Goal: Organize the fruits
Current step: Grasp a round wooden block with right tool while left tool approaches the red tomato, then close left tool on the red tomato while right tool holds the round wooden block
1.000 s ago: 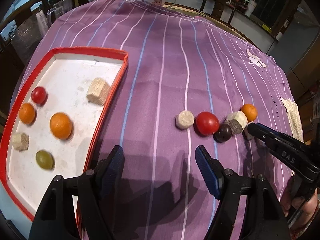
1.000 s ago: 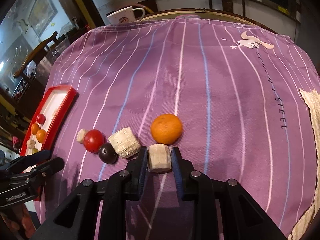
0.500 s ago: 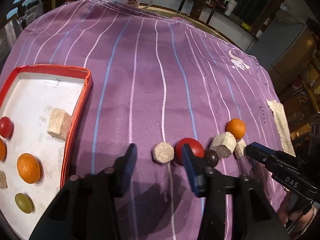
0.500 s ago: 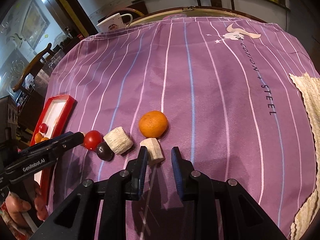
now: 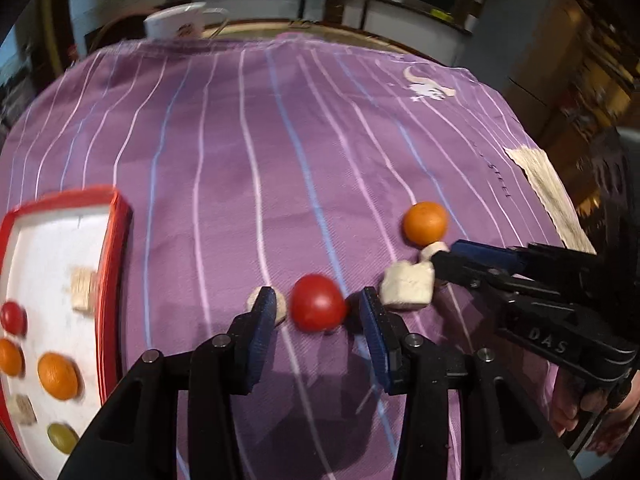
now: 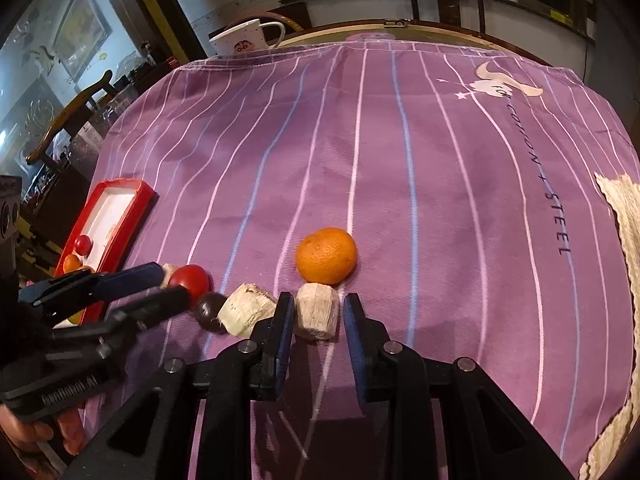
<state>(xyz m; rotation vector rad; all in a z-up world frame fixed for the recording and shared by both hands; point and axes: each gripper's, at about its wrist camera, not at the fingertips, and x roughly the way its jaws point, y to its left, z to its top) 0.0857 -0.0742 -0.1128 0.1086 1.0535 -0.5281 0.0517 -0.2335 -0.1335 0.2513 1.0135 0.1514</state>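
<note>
Left hand-held gripper (image 5: pixel 316 312) stands spread around the red tomato (image 5: pixel 318 302), seemingly to carry it to the red tray (image 5: pixel 116 240) at left, while the right hand-held gripper (image 6: pixel 314 314), also spread, brackets a pale chunk (image 6: pixel 318 311) before the orange (image 6: pixel 326 255).

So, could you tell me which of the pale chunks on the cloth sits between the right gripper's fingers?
The pale chunk directly below the orange; the right gripper brackets it, still open. The others lie further left.

The red-rimmed white tray (image 5: pixel 60 248) is motion-blurred and cut off by the frame's left edge. A small dark round fruit (image 5: pixel 353 307) sits mostly hidden behind the left gripper's blue-padded finger (image 5: pixel 374 332).
</note>
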